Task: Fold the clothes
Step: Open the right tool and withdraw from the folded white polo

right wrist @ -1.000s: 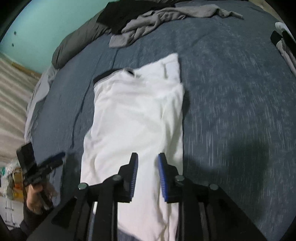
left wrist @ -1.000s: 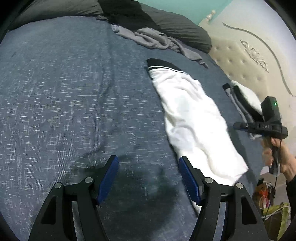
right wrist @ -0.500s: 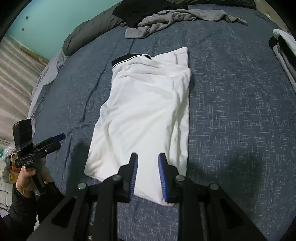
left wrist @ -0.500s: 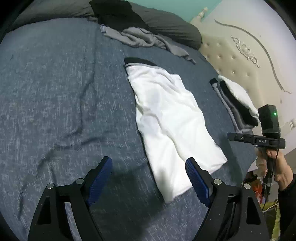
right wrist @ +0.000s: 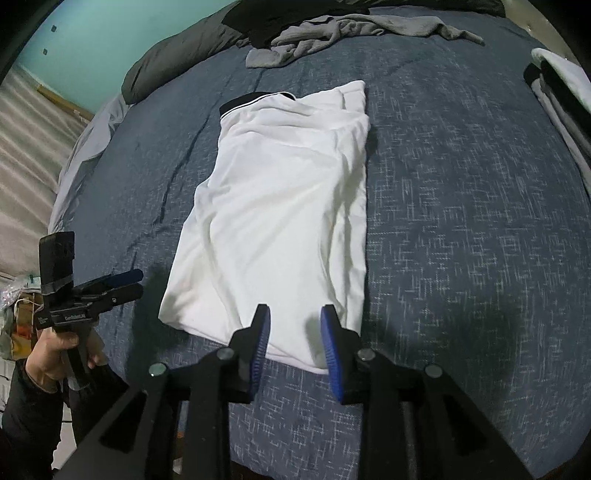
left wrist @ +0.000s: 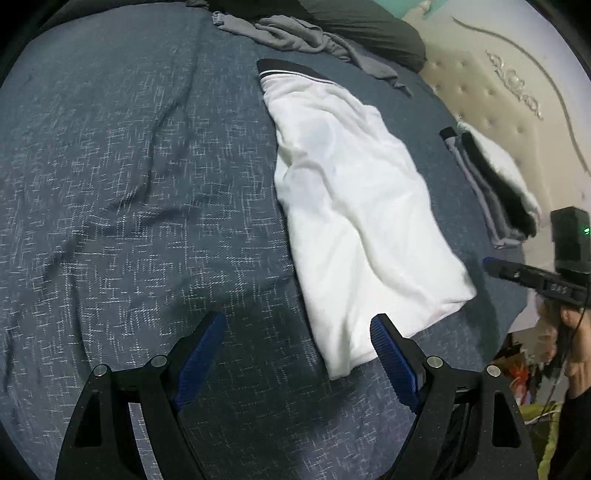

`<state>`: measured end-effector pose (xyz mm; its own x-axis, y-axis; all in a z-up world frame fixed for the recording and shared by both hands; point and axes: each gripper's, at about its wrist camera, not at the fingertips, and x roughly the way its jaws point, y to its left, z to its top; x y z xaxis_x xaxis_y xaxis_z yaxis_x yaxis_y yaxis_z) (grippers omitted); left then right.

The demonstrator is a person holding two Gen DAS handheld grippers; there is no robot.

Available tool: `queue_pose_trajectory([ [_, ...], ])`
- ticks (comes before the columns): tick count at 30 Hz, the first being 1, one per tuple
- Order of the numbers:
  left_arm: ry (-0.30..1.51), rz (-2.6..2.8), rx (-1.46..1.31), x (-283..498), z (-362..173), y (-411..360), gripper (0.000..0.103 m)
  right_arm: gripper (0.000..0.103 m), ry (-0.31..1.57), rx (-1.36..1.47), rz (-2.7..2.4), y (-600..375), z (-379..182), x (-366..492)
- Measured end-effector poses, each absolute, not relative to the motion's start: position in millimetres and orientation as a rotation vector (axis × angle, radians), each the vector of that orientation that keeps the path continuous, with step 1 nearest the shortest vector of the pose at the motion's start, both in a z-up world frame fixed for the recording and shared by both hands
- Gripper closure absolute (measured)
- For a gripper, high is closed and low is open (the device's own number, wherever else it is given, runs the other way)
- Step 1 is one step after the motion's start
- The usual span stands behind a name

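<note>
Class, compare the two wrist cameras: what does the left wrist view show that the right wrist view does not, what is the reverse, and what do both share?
Only the left wrist view shows the cream tufted headboard and the right gripper from the side, held beyond the bed's edge.

Only the right wrist view shows the teal wall and the left gripper, held in a hand.

Both show the folded white garment with its dark collar on the blue bedspread, the crumpled grey clothing near the pillows, and the stack of folded clothes.

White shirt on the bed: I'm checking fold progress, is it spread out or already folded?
Partly folded. The white shirt lies as a narrow strip on the bed, sleeves tucked in, not yet folded lengthwise.
</note>
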<state>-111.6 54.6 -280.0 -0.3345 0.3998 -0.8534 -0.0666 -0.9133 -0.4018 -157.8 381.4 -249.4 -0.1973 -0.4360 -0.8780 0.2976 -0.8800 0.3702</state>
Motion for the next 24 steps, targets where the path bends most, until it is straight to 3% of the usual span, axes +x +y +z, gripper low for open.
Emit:
queue_pose_trajectory([
  [13, -0.375, 2.279, -1.644, -107, -293, 73, 0.020, 0.075, -0.199, 1.612, -2.104, 387, -258, -155],
  [16, -0.374, 2.247, -1.648, -106, -295, 75, 0.033, 0.075, -0.207, 1.620, -2.101, 390, -261, -155],
  [19, -0.376, 2.229, -1.646, -105, -296, 77, 0.036, 0.075, -0.197, 1.631, -2.095, 388, -265, -154],
  [23, -0.376, 2.210, -1.640, -104, -297, 78, 0.056, 0.075, -0.184, 1.654, -2.085, 385, -272, -152],
  [24, -0.375, 2.206, -1.639, -103, -298, 79, 0.056, 0.075, -0.180, 1.662, -2.081, 383, -274, -153],
])
